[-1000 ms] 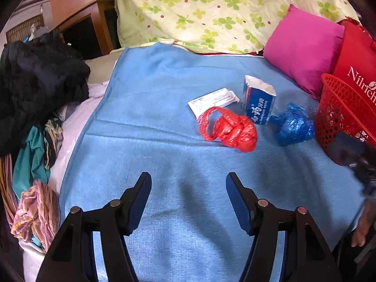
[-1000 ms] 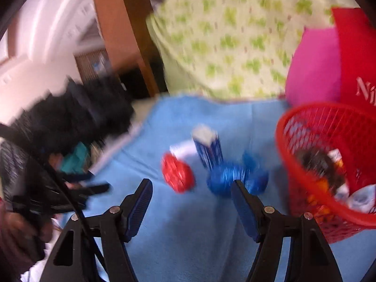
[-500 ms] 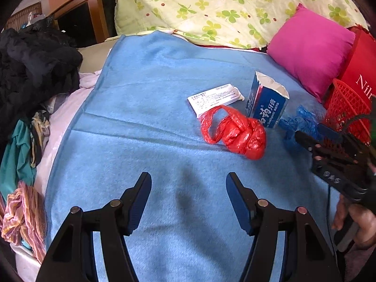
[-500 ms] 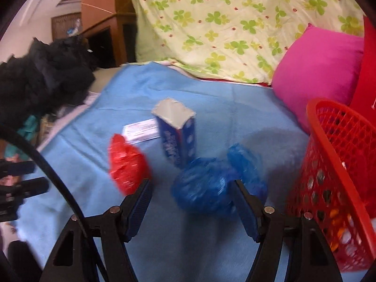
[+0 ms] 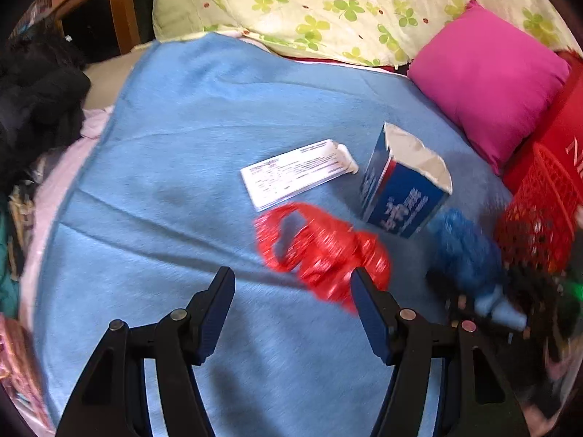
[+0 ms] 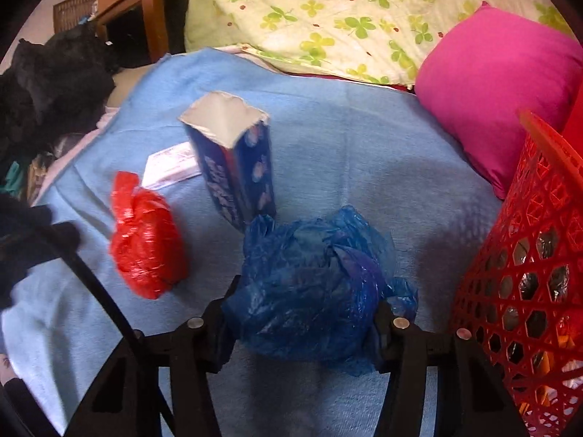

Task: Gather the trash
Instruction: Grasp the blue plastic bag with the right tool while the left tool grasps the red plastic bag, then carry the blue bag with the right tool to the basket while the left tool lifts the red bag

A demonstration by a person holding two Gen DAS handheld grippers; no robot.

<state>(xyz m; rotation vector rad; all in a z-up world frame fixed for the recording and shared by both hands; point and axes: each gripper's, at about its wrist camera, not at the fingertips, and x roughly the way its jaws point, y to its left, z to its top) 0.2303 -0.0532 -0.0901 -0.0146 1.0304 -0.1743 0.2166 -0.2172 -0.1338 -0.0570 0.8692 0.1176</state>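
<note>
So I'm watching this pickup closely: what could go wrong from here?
The right gripper has just been closing on the crumpled blue bag; thin plastic may slip out. Lifting it might tip the open carton standing just behind it. The left gripper, open, nears the red bag off-centre.

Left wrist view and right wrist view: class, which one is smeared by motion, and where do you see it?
Left wrist view: the red bag and blue bag are streaked with blur, worst at the right edge; the carton is softer too. Right wrist view: sharp, the blue bag crisp between the right gripper jaws; both curve at the edges.
</note>
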